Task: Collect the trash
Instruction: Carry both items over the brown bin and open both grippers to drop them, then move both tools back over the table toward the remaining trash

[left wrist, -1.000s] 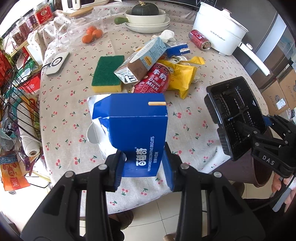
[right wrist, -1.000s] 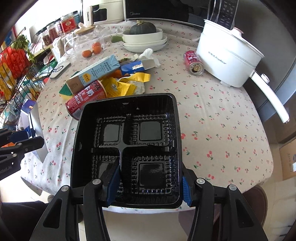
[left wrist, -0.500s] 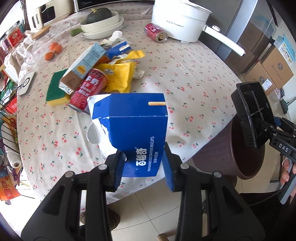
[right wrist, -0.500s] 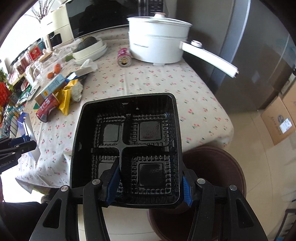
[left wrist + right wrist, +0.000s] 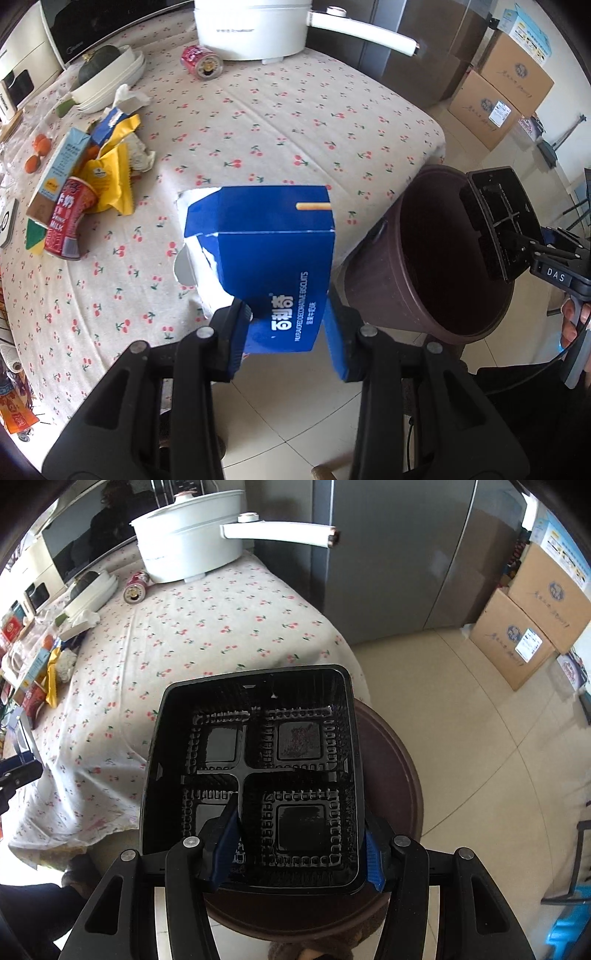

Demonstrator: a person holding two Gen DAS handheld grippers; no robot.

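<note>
My left gripper is shut on an opened blue biscuit box, held over the table's near edge beside a dark brown bin on the floor. My right gripper is shut on a black plastic food tray, held above the bin; the left wrist view shows that tray edge-on over the bin's far rim. More trash lies on the table at the left: a red milk can, a yellow wrapper, a carton and a crumpled tissue.
A white electric pot with a long handle and a red can stand at the table's far side. Stacked bowls with a squash sit at the far left. Cardboard boxes stand on the tiled floor by a grey fridge.
Both grippers have swung right, from over the table to its edge by the bin. The tray now hangs above the bin's mouth, and the blue box sits close to the bin's left side.
</note>
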